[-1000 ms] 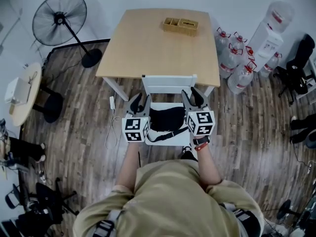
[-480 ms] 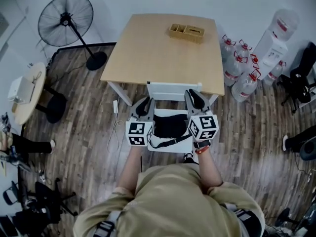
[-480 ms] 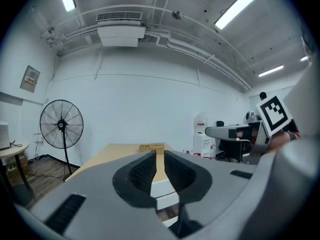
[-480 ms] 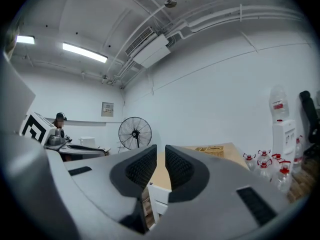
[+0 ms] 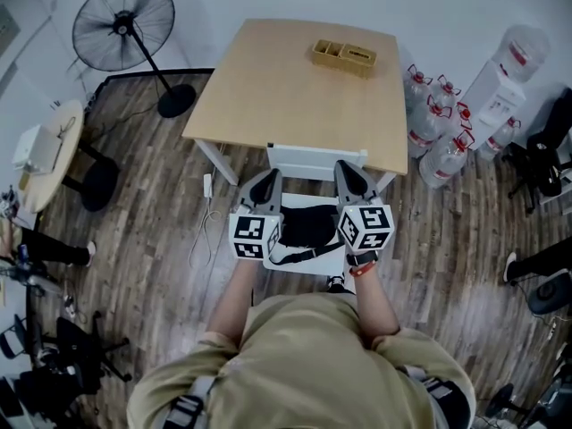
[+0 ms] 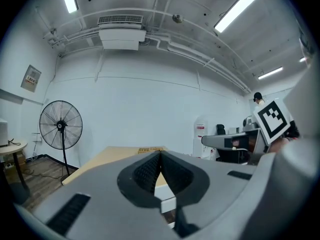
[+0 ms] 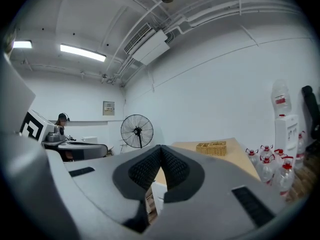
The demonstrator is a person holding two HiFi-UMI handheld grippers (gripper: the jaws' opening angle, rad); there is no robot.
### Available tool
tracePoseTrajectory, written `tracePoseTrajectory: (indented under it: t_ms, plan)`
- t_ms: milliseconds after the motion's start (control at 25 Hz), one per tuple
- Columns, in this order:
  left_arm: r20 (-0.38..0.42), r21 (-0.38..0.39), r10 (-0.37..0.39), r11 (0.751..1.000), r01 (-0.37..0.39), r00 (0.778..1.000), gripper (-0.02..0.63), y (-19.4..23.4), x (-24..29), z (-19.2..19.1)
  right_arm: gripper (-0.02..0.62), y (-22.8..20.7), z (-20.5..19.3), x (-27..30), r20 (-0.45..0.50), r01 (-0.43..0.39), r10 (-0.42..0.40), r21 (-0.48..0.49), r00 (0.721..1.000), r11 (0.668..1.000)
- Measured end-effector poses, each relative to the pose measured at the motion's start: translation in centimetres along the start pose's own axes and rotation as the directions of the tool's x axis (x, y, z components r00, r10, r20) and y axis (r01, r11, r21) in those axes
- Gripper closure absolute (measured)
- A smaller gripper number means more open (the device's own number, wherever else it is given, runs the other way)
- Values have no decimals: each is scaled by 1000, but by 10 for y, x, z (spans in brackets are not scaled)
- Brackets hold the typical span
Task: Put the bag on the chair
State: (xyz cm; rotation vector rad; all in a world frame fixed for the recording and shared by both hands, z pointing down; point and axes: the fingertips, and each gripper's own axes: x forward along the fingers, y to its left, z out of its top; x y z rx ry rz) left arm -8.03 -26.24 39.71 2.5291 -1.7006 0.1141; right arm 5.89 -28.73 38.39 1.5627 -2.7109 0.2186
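A wicker basket [image 5: 344, 54] sits near the far right corner of the bench [image 5: 286, 96]. It is split into compartments, and whatever lies in them is too small to make out. By the wall to the right stands a white water dispenser [image 5: 500, 96] with a large bottle [image 5: 525, 47] upended on top. Beside it, clear water jugs [image 5: 442, 155] with red caps cluster on the wooden floor [image 5: 143, 222].

The bag [image 5: 308, 226], black and soft, lies on the seat of the white chair [image 5: 315, 161], which is drawn up to the near edge of the bench. Its strap [image 5: 299, 253] runs along the front of the seat. The head view does not show whether the bag is open or what it contains.

The left tongs [image 6: 160, 155] and the right tongs [image 7: 161, 148] flank the bag in the head view, one at each side of the seat. In each gripper view the ribbed pads are pressed tip to tip with nothing between them, so neither has hold of the bag.

Counted:
- one bag
- one chair
- one bench
- one wicker basket
- one water dispenser carrying one bottle
- one pedestal fan [image 5: 125, 27] off the far left corner of the bench
- two tongs
- at least four water jugs, which overlap too much for a surer count
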Motion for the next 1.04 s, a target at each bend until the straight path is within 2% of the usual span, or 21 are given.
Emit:
tracePoseTrajectory:
  t_ms: [320,680,1040]
  plan:
    - [-5,-35,23,999,-23,1000,586,9,7,-2,574,-1,-11,10,-65,-9,9,-4,998,1000]
    - [7,-83,21,996,-20,1000,586,6,14,-10,572,0,-21,9,-94,-46,45,-12,995,999]
    - [-6,-91,11,996,-11,1000,586,-3,39,-10,573,-15,-20,16,-111,-48,46,-18,993,999]
